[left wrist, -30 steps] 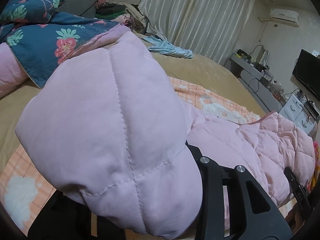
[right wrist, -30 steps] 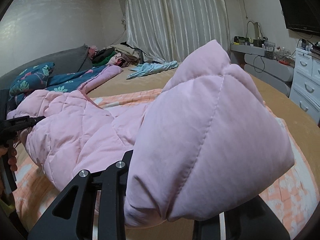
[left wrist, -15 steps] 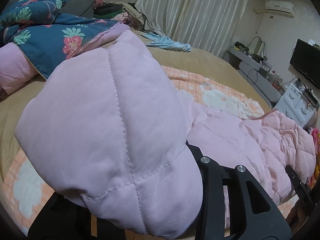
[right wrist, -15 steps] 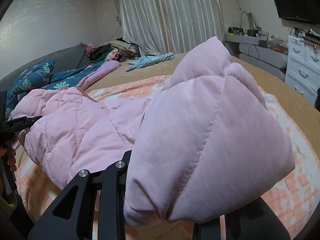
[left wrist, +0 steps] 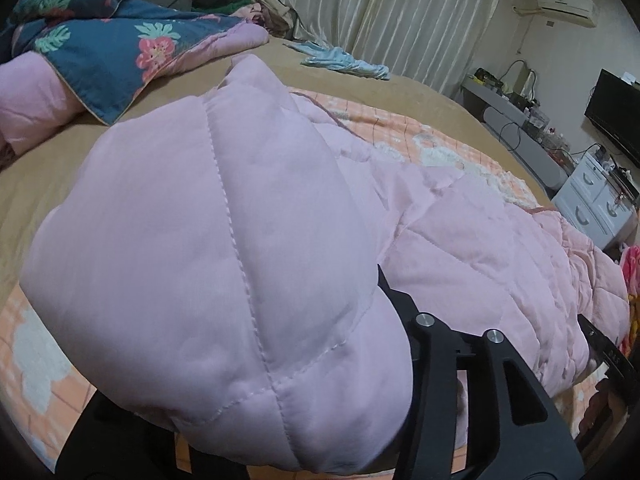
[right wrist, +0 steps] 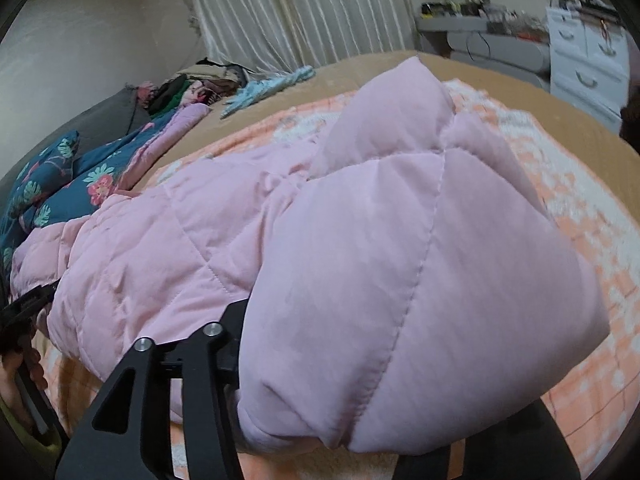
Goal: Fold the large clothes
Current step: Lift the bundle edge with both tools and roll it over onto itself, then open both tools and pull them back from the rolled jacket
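Your left gripper point(left wrist: 304, 432) pinches one puffy corner of the pink quilted coat point(left wrist: 224, 248), the padding bulging over its fingers and hiding all but the black frame at the lower right of the left wrist view; your right gripper point(right wrist: 348, 436) clamps the opposite corner of the coat point(right wrist: 400, 264) the same way, its fingers buried in the fabric. Between the two corners the coat sags in a long quilted band across the orange-and-white checked blanket point(right wrist: 592, 264) that covers the near part of the tan bed point(left wrist: 248, 56). In the right wrist view your left hand's tool point(right wrist: 24, 312) shows at the coat's far end, touching it. Beyond the coat, toward the head of the bed, a dark blue floral duvet point(left wrist: 108, 44) with a pink lining lies bunched, and a light blue garment point(left wrist: 344, 60) is spread further back on the bedspread. Past that a heap of clothes point(right wrist: 200, 84) sits before the pale curtains point(left wrist: 400, 12). Beside the bed, away from the duvet, stand a white chest of drawers point(left wrist: 592, 204) and a television point(left wrist: 616, 112)
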`<control>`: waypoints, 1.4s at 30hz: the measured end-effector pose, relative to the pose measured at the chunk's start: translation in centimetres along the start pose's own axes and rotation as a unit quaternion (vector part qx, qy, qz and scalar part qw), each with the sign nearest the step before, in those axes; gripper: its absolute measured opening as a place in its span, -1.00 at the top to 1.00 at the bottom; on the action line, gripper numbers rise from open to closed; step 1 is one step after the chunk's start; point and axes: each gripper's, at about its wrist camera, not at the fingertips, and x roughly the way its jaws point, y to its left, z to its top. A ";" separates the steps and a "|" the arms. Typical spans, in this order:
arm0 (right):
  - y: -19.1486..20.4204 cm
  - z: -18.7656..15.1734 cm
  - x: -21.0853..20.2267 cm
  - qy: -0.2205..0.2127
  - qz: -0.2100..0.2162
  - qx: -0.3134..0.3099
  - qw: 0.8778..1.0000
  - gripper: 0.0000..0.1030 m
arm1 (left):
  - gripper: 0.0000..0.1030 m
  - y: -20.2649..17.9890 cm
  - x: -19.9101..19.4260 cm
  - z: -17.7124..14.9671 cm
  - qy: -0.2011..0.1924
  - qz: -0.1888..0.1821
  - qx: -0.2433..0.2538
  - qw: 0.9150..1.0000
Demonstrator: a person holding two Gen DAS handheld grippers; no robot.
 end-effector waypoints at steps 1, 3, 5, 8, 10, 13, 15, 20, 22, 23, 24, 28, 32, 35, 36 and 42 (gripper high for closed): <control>-0.2 -0.1 0.1 0.002 -0.001 0.005 1.000 -0.03 | 0.18 0.1 0.0 -0.2 0.001 -0.001 -0.001 1.000; -0.5 -0.3 0.3 0.009 -0.001 0.017 1.000 -0.11 | 0.12 0.5 0.1 -0.5 0.008 -0.006 -0.008 1.000; -0.7 -0.3 0.6 0.016 0.000 0.030 0.999 -0.25 | 0.05 0.8 0.1 -0.7 0.012 -0.010 -0.014 1.000; -1.3 -0.7 0.6 0.026 -0.004 0.047 0.999 -0.48 | -0.03 1.0 0.0 -1.1 0.017 -0.011 -0.016 1.000; -1.4 -0.8 0.4 0.031 -0.008 0.055 0.998 -0.56 | -0.09 1.2 -0.3 -1.2 0.020 -0.012 -0.017 1.000; -1.3 -1.3 -0.4 0.034 -0.020 0.054 0.998 -0.74 | -0.22 1.3 -0.8 -1.3 0.027 -0.010 -0.015 0.999; -1.1 -1.6 -1.1 0.033 -0.028 0.052 0.998 -0.81 | -0.32 1.4 -1.2 -1.3 0.030 -0.007 -0.013 0.999; -0.8 -2.7 -3.5 0.031 -0.052 0.043 0.997 -0.90 | -0.73 1.2 -3.0 -1.8 0.038 0.005 0.007 0.999; -0.7 -3.0 -4.9 0.024 -0.060 0.039 0.997 -0.91 | -0.82 0.9 -4.0 -2.2 0.037 0.015 0.022 0.999; -0.6 -3.1 -5.4 0.021 -0.063 0.036 0.997 -0.92 | -0.82 0.8 -4.5 -2.3 0.036 0.016 0.024 0.999; -0.5 -3.2 -6.0 0.017 -0.065 0.031 0.997 -0.92 | -0.82 0.8 -4.9 -2.4 0.035 0.016 0.025 0.999; 0.6 -3.4 -8.6 -0.002 -0.068 0.002 0.998 -0.92 | -0.82 0.3 -7.1 -2.7 0.025 0.012 0.041 0.999; 2.1 -3.4 -10.9 -0.023 -0.064 -0.023 0.997 -0.92 | -0.82 -0.6 -9.3 -2.7 0.004 0.005 0.056 0.998; 3.7 -3.2 -12.5 -0.041 -0.055 -0.042 0.997 -0.92 | -0.82 -1.4 -11.0 -2.5 -0.013 -0.004 0.064 0.998; 4.1 -3.1 -12.9 -0.045 -0.053 -0.047 0.996 -0.92 | -0.82 -1.7 -11.5 -2.5 -0.018 -0.006 0.066 0.998; 6.9 -3.3 -15.4 -0.063 -0.039 -0.079 0.994 -0.92 | -0.82 -3.4 -13.7 -3.0 -0.037 -0.021 0.083 0.996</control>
